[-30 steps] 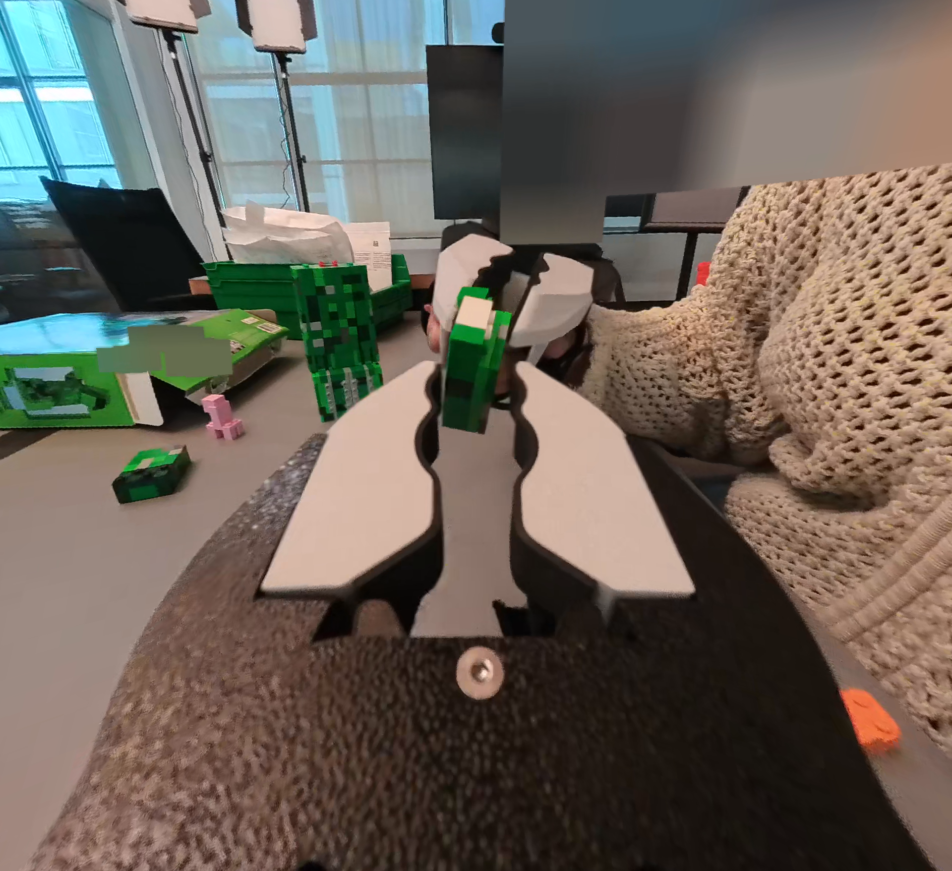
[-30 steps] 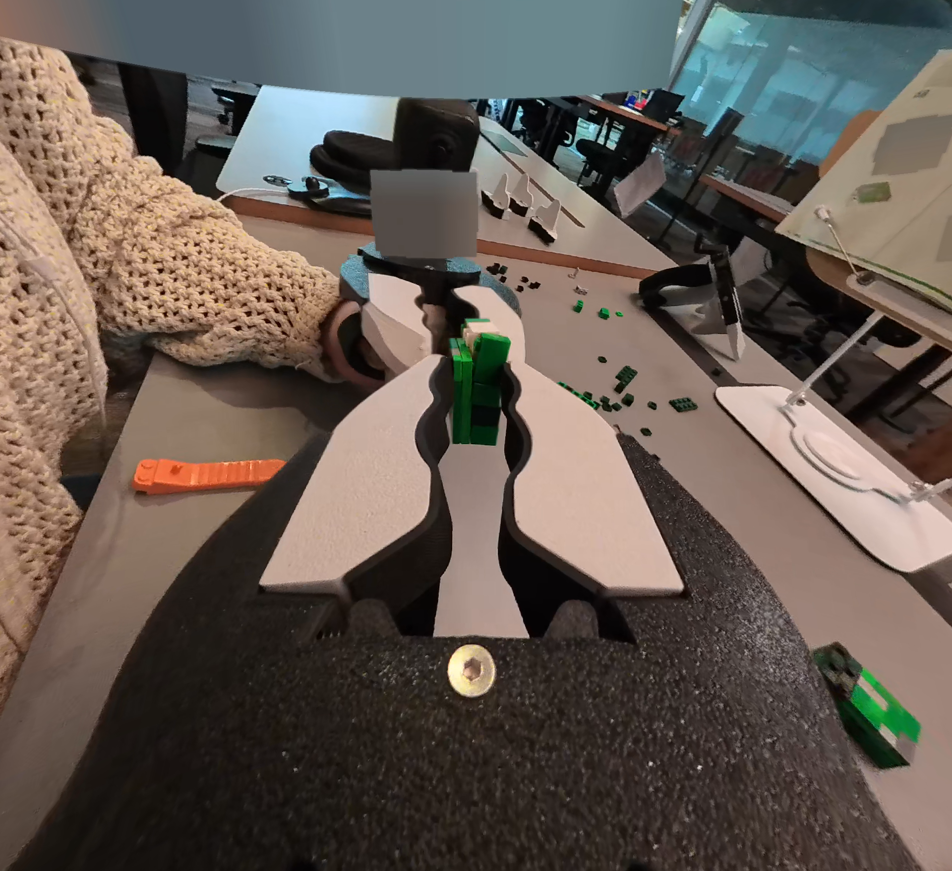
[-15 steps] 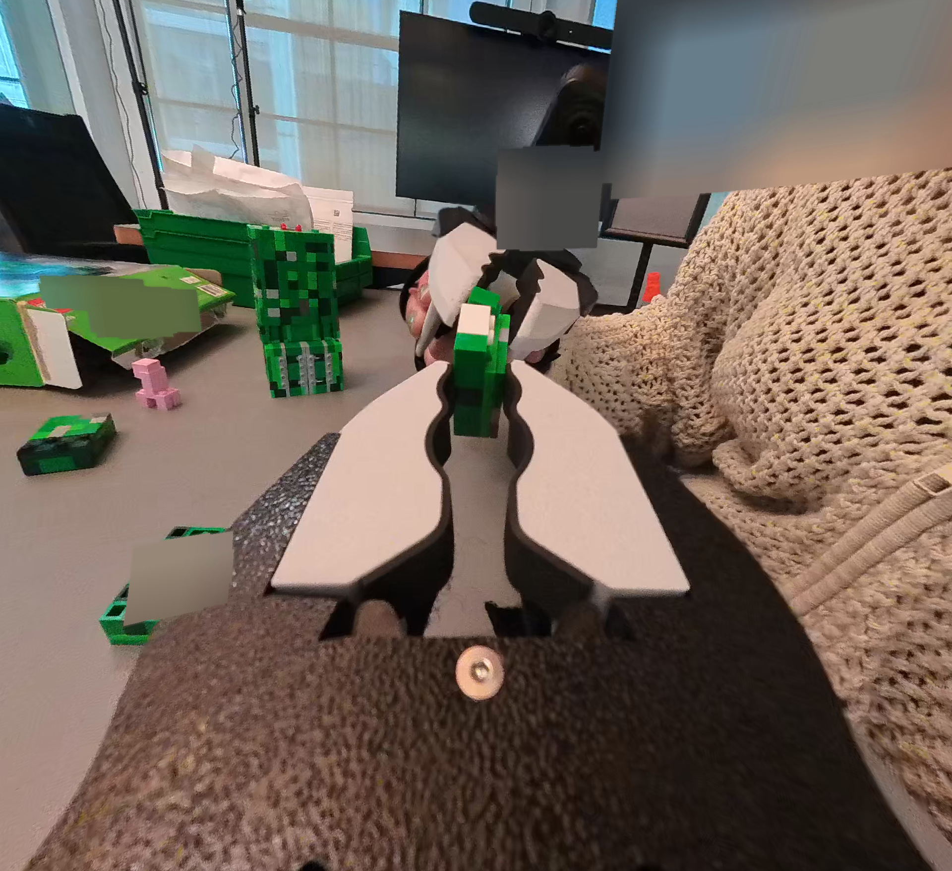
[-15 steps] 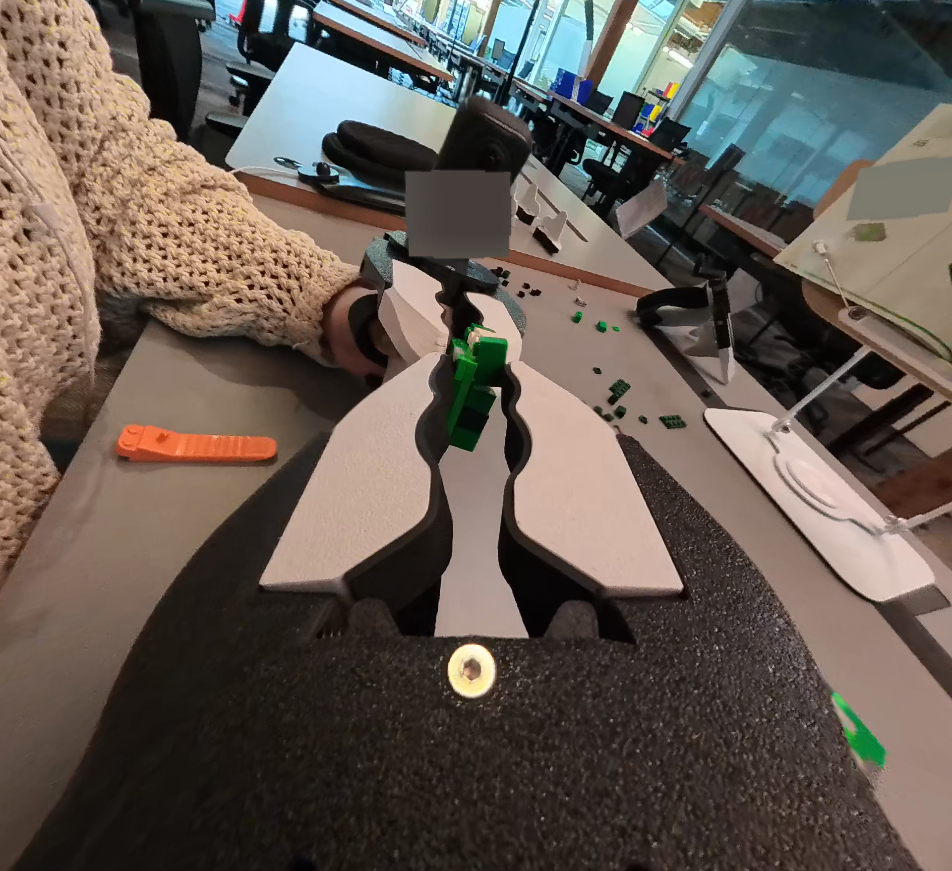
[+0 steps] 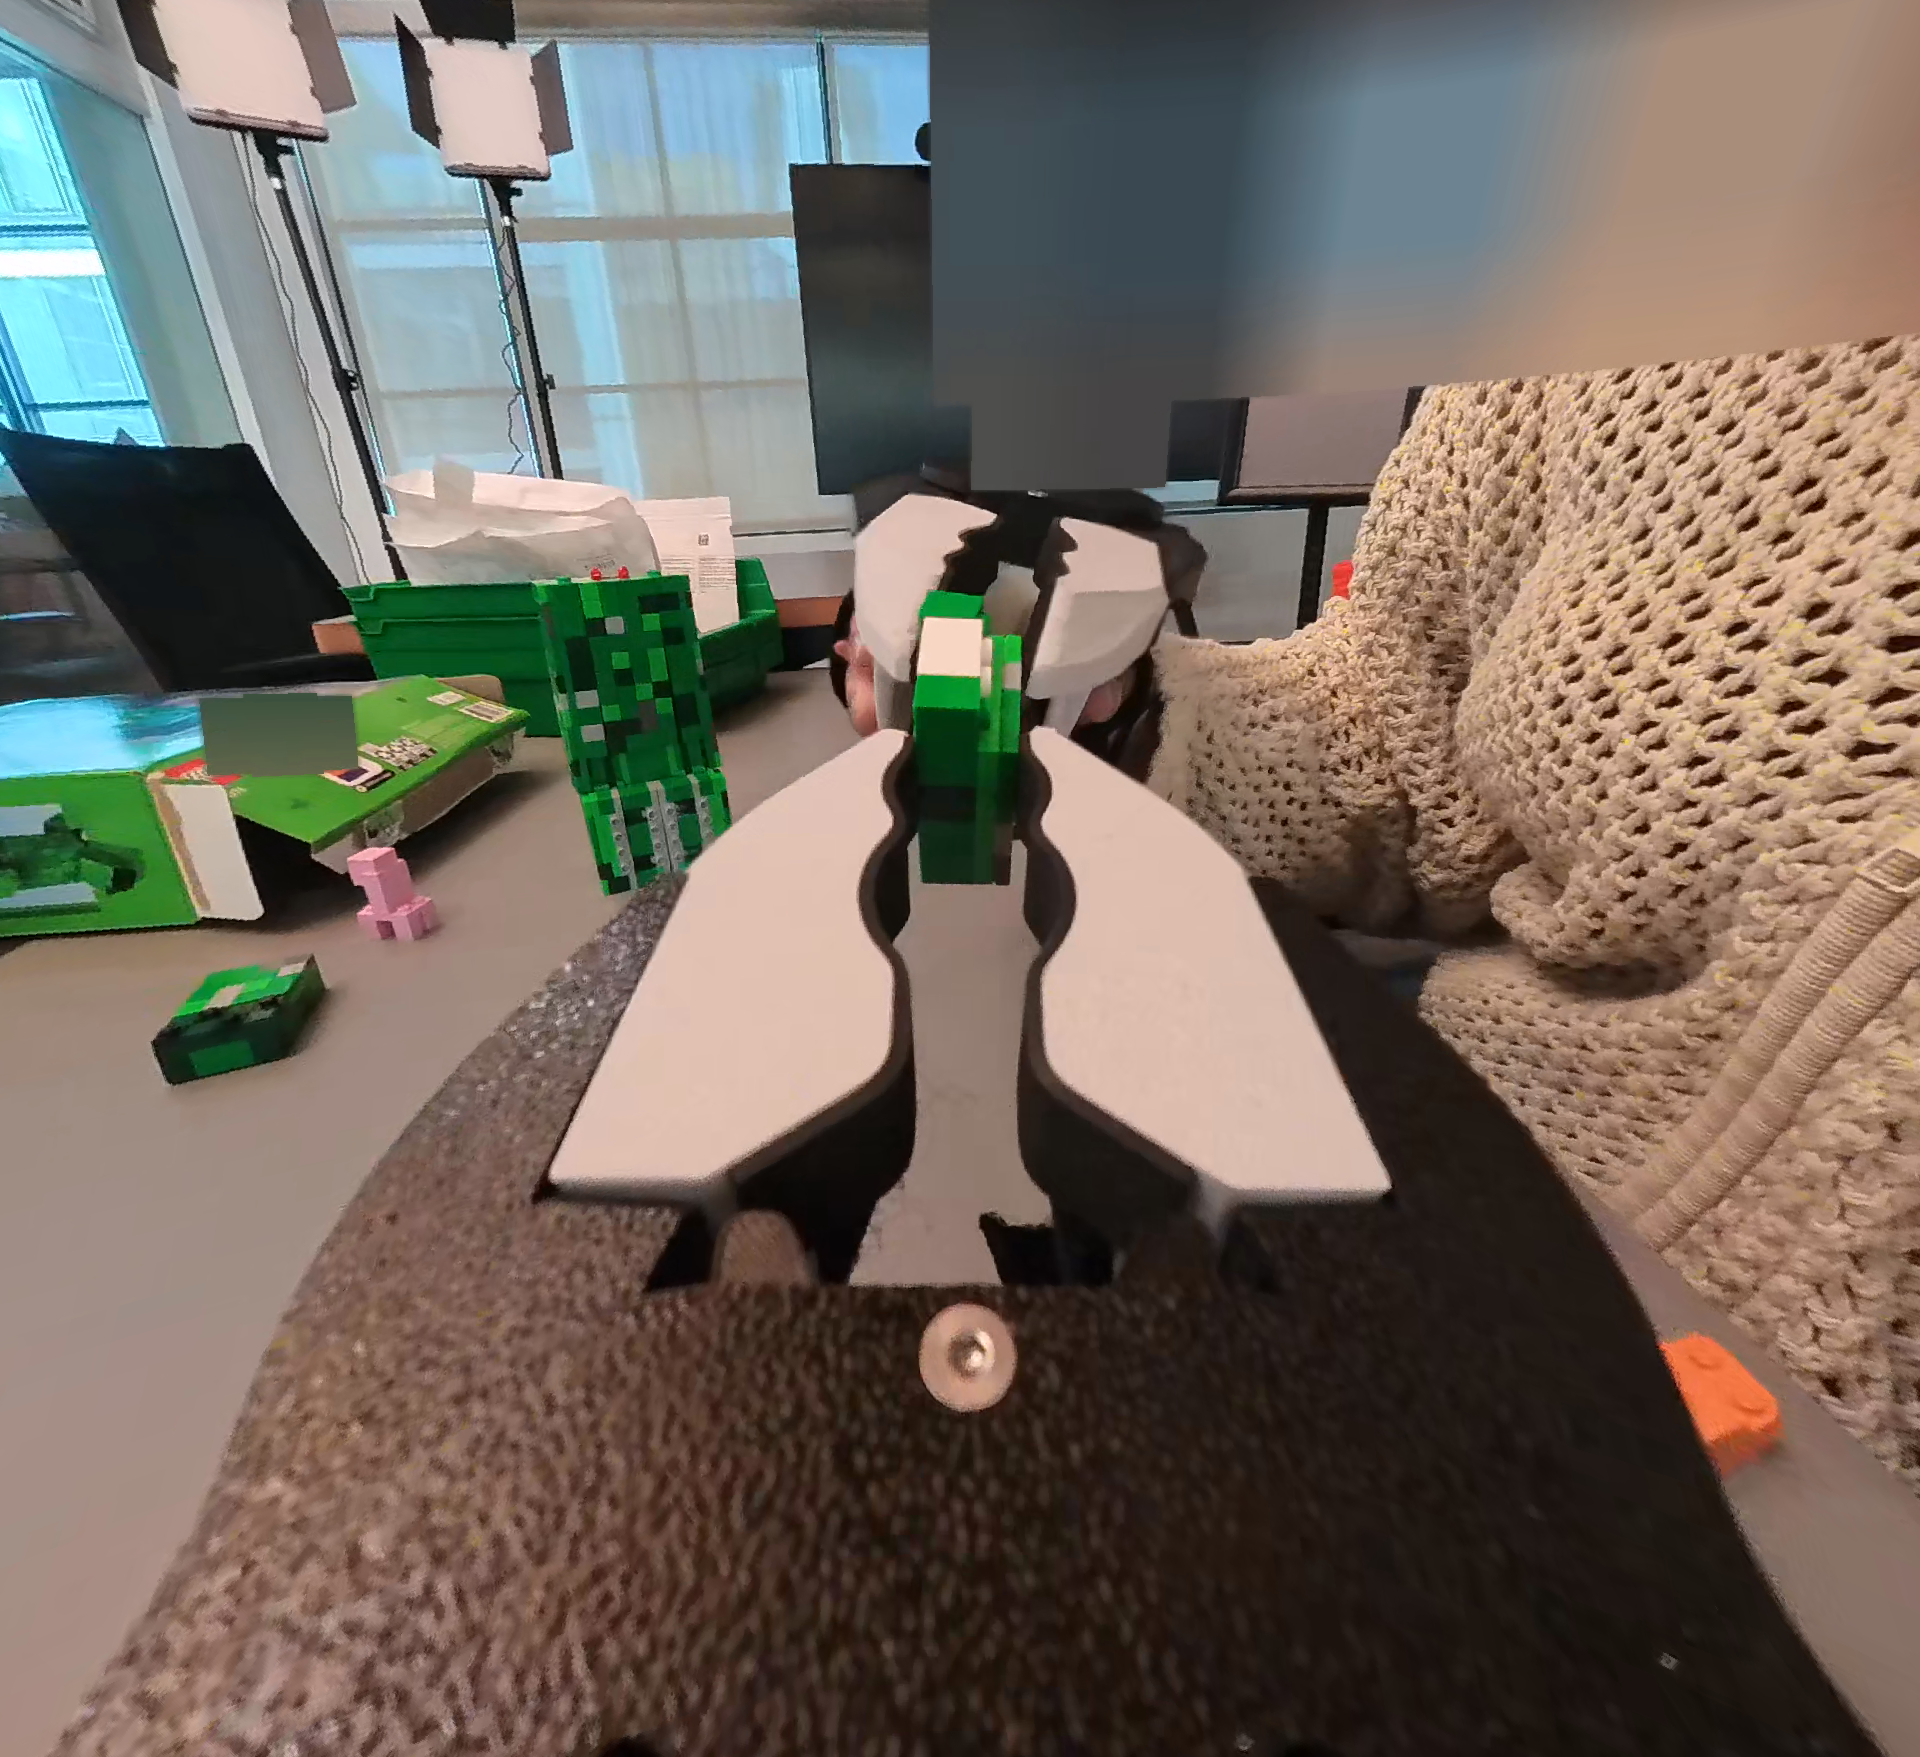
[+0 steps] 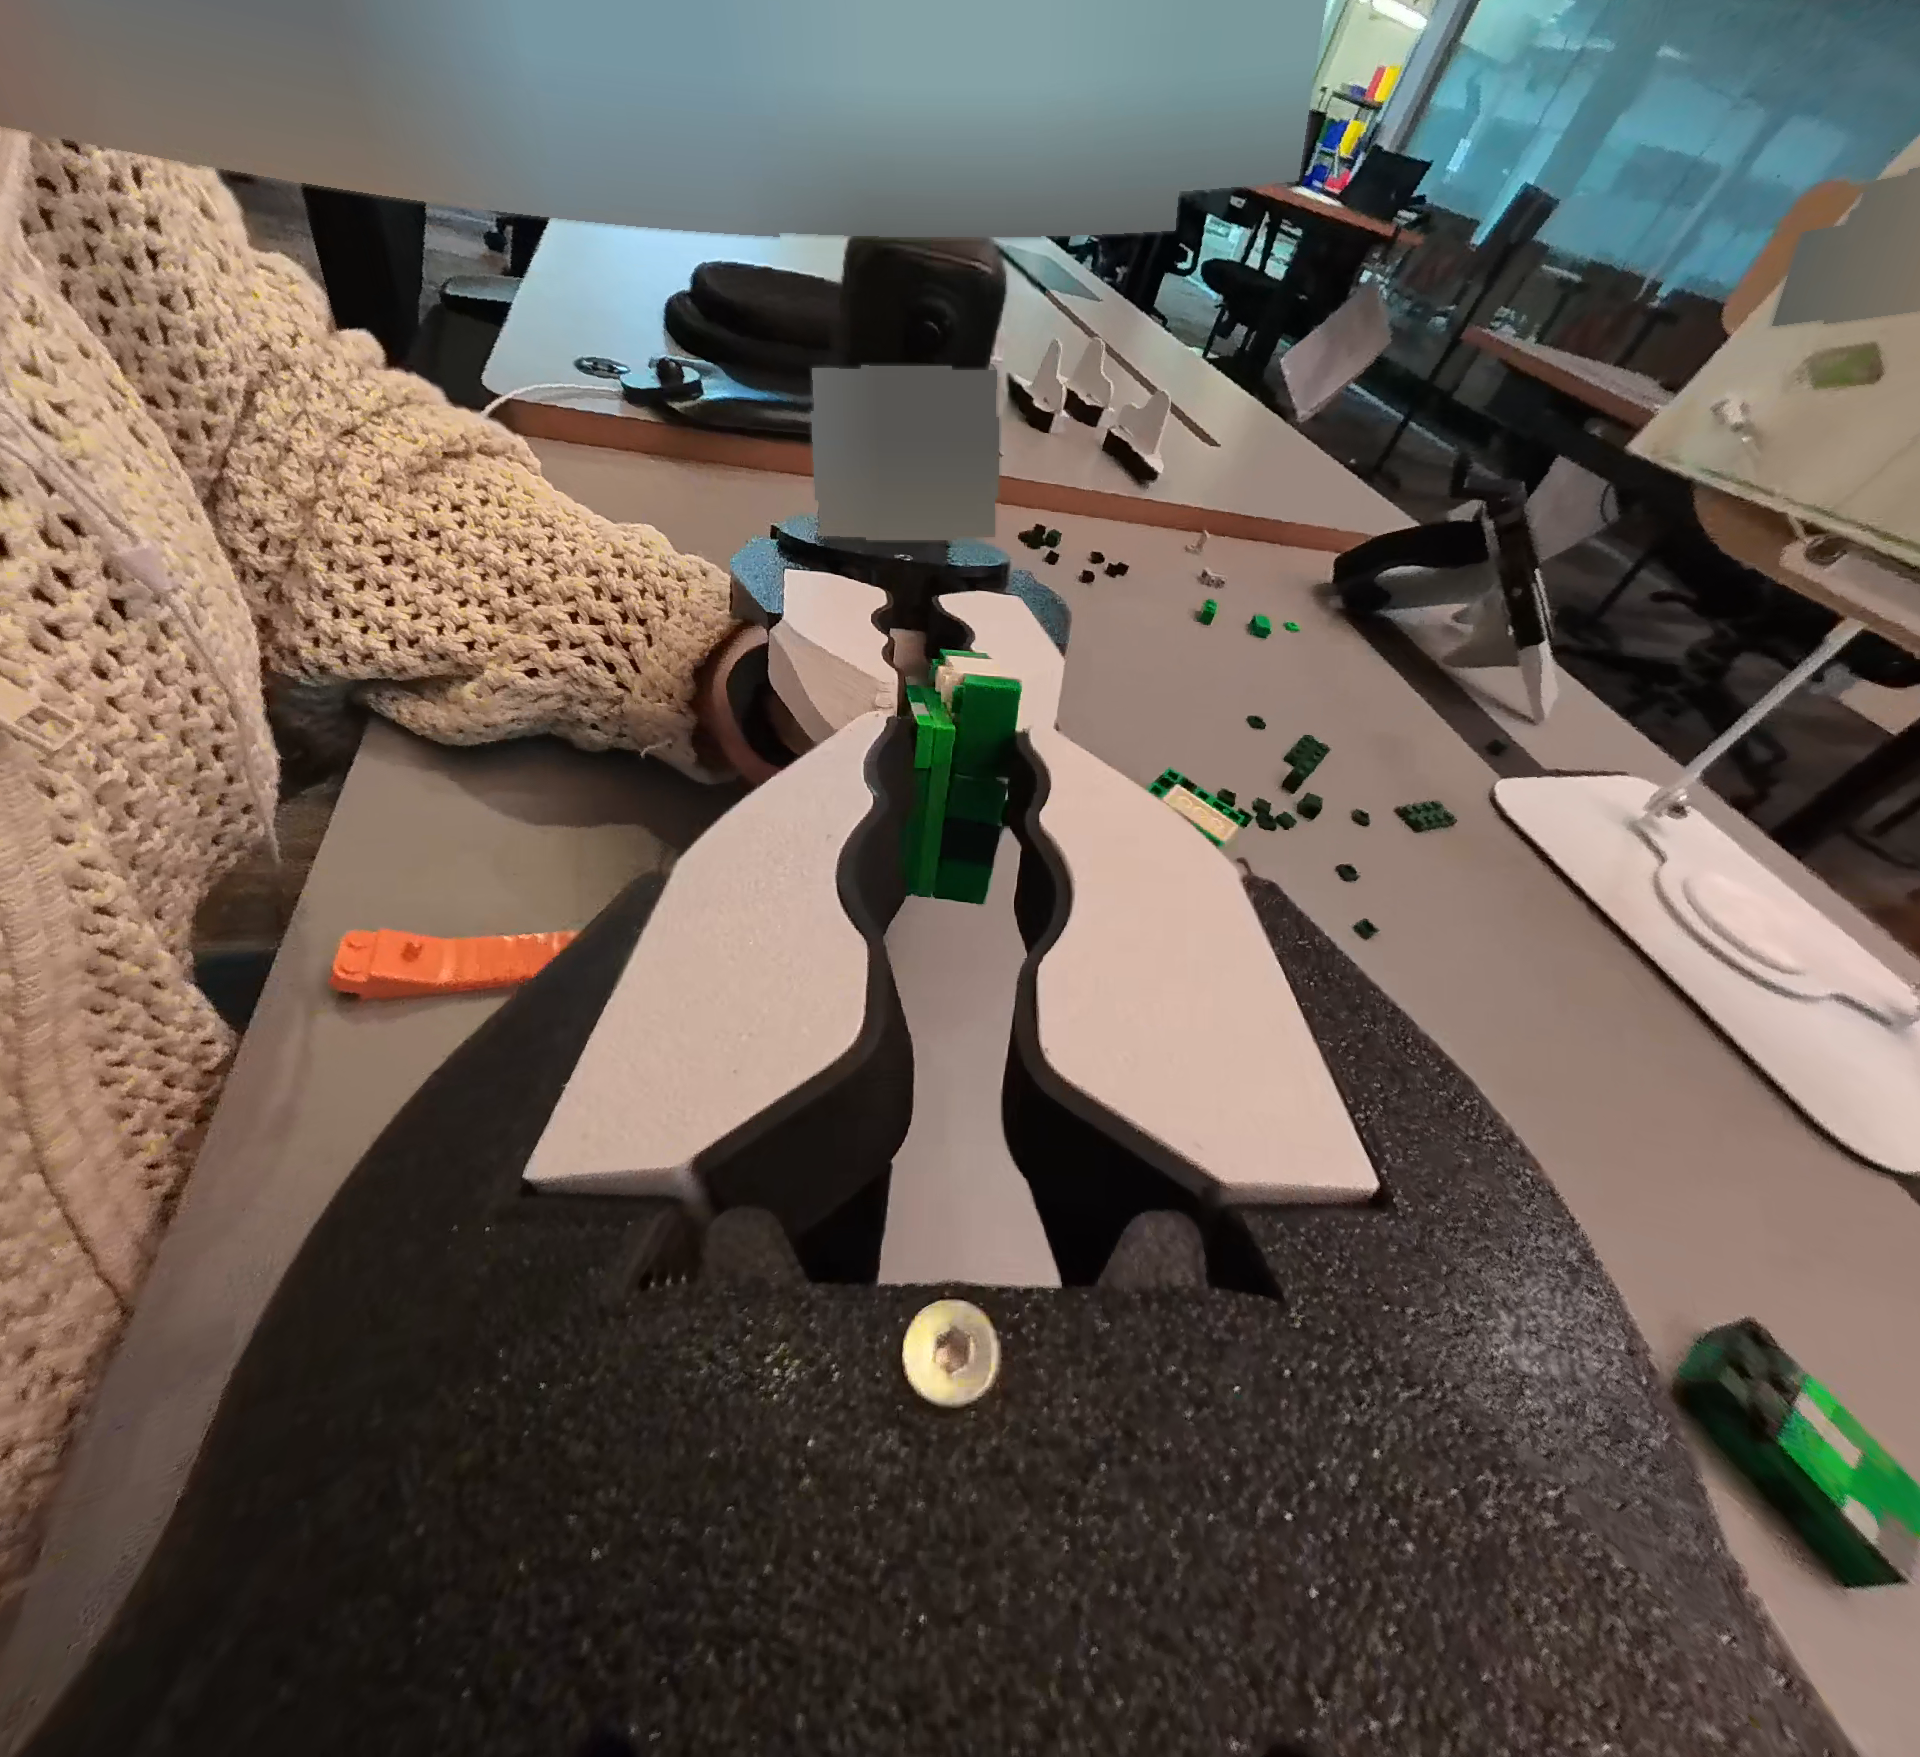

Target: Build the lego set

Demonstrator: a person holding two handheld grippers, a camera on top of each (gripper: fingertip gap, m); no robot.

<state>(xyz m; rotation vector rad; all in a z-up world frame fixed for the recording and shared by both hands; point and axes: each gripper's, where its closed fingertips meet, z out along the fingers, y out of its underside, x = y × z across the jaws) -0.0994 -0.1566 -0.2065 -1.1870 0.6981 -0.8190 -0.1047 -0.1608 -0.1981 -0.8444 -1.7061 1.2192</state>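
A small green lego assembly (image 5: 961, 772) with a white brick near its top is held in the air between my two grippers, which face each other. My left gripper (image 5: 961, 751) is shut on its lower part. My right gripper (image 6: 951, 762) is shut on the same assembly (image 6: 961, 803) from the opposite side. The right gripper (image 5: 1013, 611) shows beyond the piece in the left wrist view. The left gripper (image 6: 920, 658) shows beyond it in the right wrist view. A tall green blocky lego figure (image 5: 634, 731) stands on the table to the left.
A green set box (image 5: 208, 793), a pink lego figure (image 5: 390, 897), a small green block (image 5: 239, 1021) and green bins (image 5: 447, 627) lie left. An orange brick separator (image 6: 447, 959), loose small bricks (image 6: 1288, 793), a white stand base (image 6: 1714, 928) and another green block (image 6: 1808, 1458) are on the table. A knit-sleeved person sits close.
Both grippers tilted and swung with the assembly half a second ago and are back to about the earlier pose. The assembly stands upright again. Both grips are unchanged.
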